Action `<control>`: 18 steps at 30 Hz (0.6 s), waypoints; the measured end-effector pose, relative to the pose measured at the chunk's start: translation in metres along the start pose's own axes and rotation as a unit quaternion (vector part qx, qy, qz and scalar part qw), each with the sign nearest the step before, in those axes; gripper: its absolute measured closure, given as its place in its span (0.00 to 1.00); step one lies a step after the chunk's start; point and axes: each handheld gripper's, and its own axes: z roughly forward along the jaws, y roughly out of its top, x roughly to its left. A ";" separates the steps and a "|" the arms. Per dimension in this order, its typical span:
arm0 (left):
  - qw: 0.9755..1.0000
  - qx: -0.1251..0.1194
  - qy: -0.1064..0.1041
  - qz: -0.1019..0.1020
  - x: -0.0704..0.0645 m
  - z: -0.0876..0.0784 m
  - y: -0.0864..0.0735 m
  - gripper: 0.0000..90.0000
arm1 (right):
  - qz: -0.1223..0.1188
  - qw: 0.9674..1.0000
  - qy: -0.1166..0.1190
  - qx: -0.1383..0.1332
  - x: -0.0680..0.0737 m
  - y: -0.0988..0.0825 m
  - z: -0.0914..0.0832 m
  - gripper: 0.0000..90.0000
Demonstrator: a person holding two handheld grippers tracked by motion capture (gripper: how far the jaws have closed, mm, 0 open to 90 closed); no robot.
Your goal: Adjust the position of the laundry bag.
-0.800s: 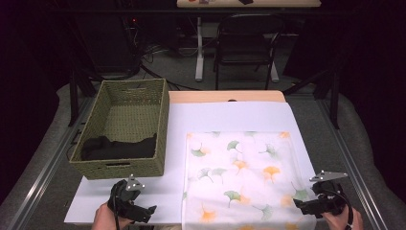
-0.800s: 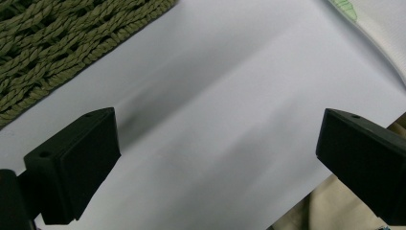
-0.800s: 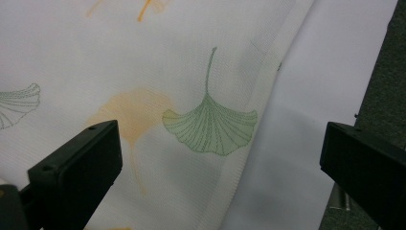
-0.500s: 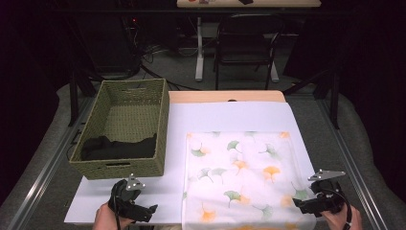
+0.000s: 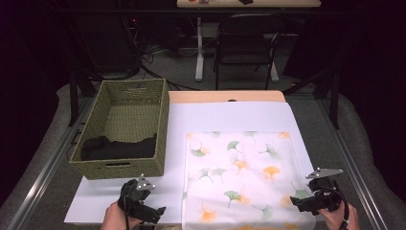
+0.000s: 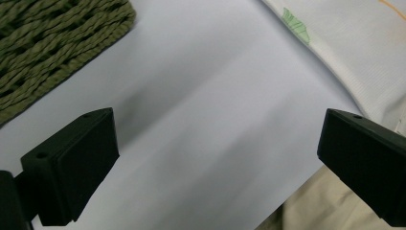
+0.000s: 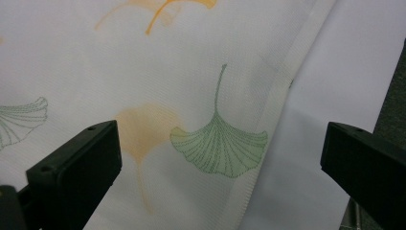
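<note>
Two grippers, left (image 5: 154,212) and right (image 5: 302,205), jaws spread, flank the ginkgo-print cloth (image 5: 242,175): light, limp fabric, likely best pinched at its six-o'clock corners.

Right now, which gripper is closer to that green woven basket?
Left. The left gripper sits just in front of the basket, near its front wall. The right gripper is across the leaf-print cloth, at its far edge.
</note>
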 end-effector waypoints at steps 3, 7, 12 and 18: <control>1.000 0.006 -0.013 0.015 -0.006 0.009 0.011 0.00 | 0.000 1.000 0.000 0.000 0.000 0.000 0.000 0.00; 0.999 0.006 -0.022 0.027 -0.011 0.015 0.020 0.00 | 0.012 1.000 -0.007 0.003 -0.006 0.005 0.007 0.00; 0.999 0.009 -0.028 0.040 -0.018 0.024 0.028 0.00 | 0.015 1.000 -0.004 0.002 -0.008 0.010 0.013 0.04; 0.998 0.011 -0.040 0.044 -0.021 0.030 0.033 0.01 | 0.012 1.000 -0.002 -0.004 -0.006 0.015 0.018 0.17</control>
